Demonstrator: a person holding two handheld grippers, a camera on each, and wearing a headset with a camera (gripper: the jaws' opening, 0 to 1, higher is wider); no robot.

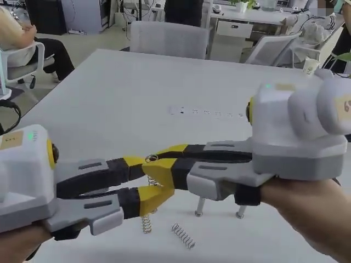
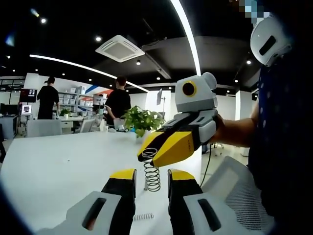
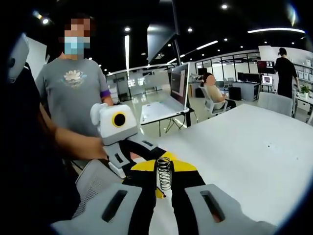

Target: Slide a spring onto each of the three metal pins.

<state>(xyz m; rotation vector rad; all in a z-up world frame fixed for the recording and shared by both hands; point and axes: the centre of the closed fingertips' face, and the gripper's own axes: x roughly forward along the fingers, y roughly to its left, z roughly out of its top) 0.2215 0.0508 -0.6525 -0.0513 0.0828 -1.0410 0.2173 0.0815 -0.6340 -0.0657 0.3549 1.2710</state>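
Holding one spring (image 2: pixel 152 172) in the air above the worktop (image 1: pixel 109 104), where my two claws meet tip to tip. My right claw (image 3: pixel 164 182) has its jaws drawn in on the spring and pinches it at one end; the coils hang from its tips. My left claw (image 1: pixel 147 183) has its jaws apart, one on each side of the spring's free length, and in the left gripper view neither jaw appears to touch it. I can't tell whether a pin already sits inside the coil, because the wire is too fine at this size. Down on the worktop, below the claws, the first pin (image 1: pixel 200 207) and the second pin (image 1: pixel 240 212) stand bare and near each other. A standing spring (image 1: pixel 145 223) is upright just beside a loose spring (image 1: pixel 182 235) that lies on its side. I cannot make out whether the standing one is on the third pin. Judgement: I am on the early part of the task, setting one spring straight before threading, with at least two pins left to fit. The next move calls for keeping the coil axis upright, bringing the right claw down over a bare pin so the open end meets the pin's tip squarely, then easing the jaws apart so it drops. The left claw should steady the pin, since a nudge could topple it.
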